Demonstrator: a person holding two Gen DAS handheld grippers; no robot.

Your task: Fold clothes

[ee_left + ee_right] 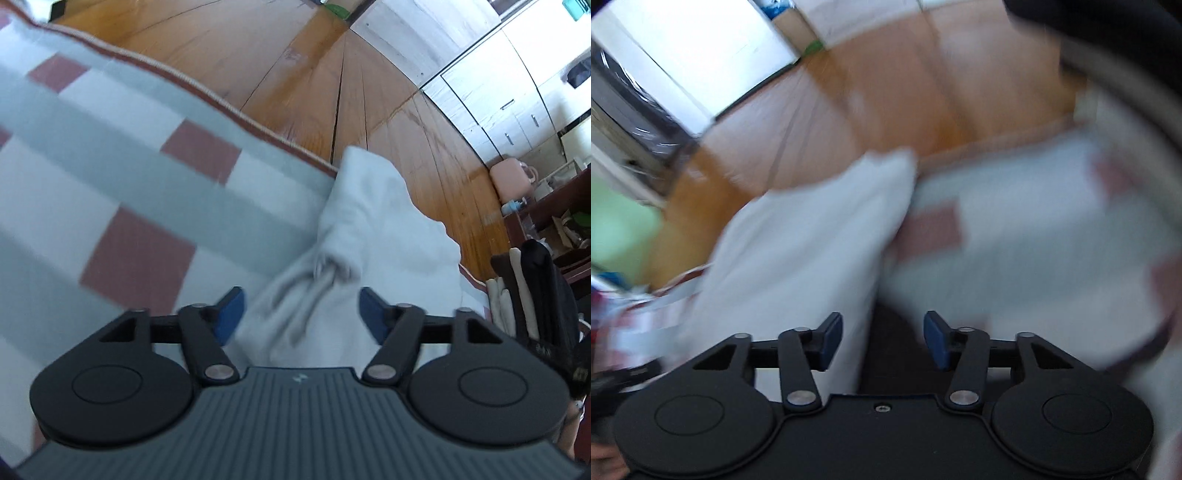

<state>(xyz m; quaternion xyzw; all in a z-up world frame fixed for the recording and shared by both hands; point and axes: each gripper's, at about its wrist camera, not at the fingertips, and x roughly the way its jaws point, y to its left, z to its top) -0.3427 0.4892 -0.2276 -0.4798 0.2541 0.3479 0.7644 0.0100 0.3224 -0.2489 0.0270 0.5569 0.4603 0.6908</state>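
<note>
The pale grey crumpled cotton garment (369, 236) lies at the checked blanket's (110, 155) edge; both the left gripper (301, 314) and right gripper (882, 341) gape wide, empty (right view blurred). Pinch separate corners, then spread it flat.

Checked blanket (110, 155), wooden floor (332, 74), white cabinets (498, 92)

Left wrist view: bright, even daylight, fisheye bending of the wooden floor (332, 74) boards and cabinets (498, 85) toward the frame edges, moderate motion blur on the checked blanket (129, 166) and pale garment (369, 221), while the tool (300, 314) body stays sharp. Right wrist view: heavy motion smear across everything beyond the sharp tool (882, 341). A blown-out white panel (683, 48) glares far above and left of that tool; soft shadow lies just beyond its fingers.
</note>
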